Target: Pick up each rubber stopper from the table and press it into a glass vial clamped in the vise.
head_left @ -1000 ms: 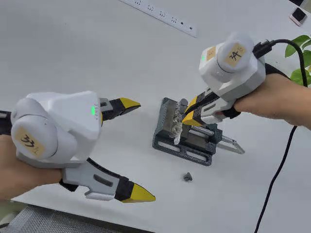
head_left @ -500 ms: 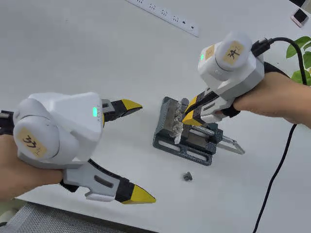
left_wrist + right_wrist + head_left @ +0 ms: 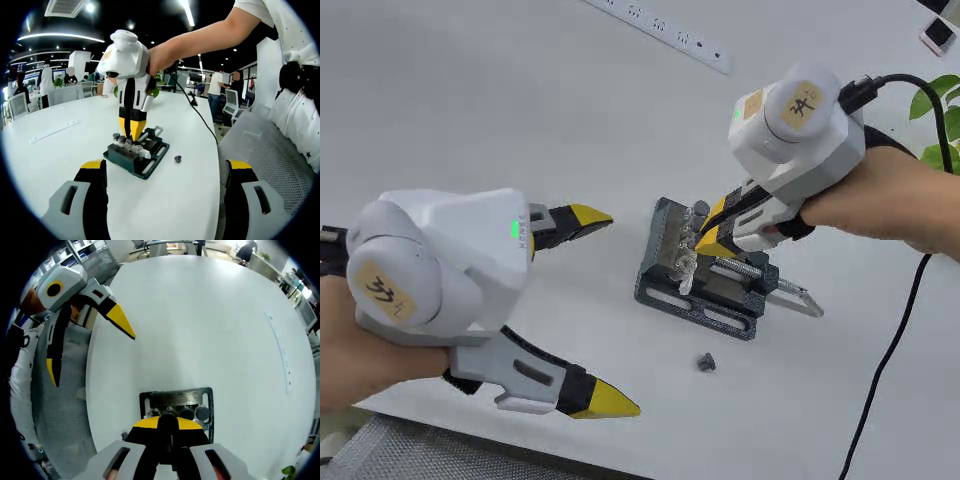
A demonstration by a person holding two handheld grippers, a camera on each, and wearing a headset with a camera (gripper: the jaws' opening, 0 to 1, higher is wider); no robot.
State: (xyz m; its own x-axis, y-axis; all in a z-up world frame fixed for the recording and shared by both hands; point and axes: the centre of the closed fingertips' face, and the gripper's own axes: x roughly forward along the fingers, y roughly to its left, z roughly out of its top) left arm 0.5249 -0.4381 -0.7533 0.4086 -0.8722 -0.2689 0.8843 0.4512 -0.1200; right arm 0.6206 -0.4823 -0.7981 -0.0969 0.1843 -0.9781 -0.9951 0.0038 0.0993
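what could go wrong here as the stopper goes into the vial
1. The right gripper holds a rubber stopper right above the glass vials in the vise. Pressing off-centre may tilt the stopper or crack the glass.
2. A loose stopper lies on the table beside the vise. A sweep of the open left gripper might knock it away.

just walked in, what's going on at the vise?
A person is working with two handheld grippers. The right gripper is shut on a rubber stopper and held down at the row of glass vials clamped in the vise. Fitted stoppers already sit in that row. The left gripper hovers open beside the vise, holding nothing. One loose stopper lies on the table.
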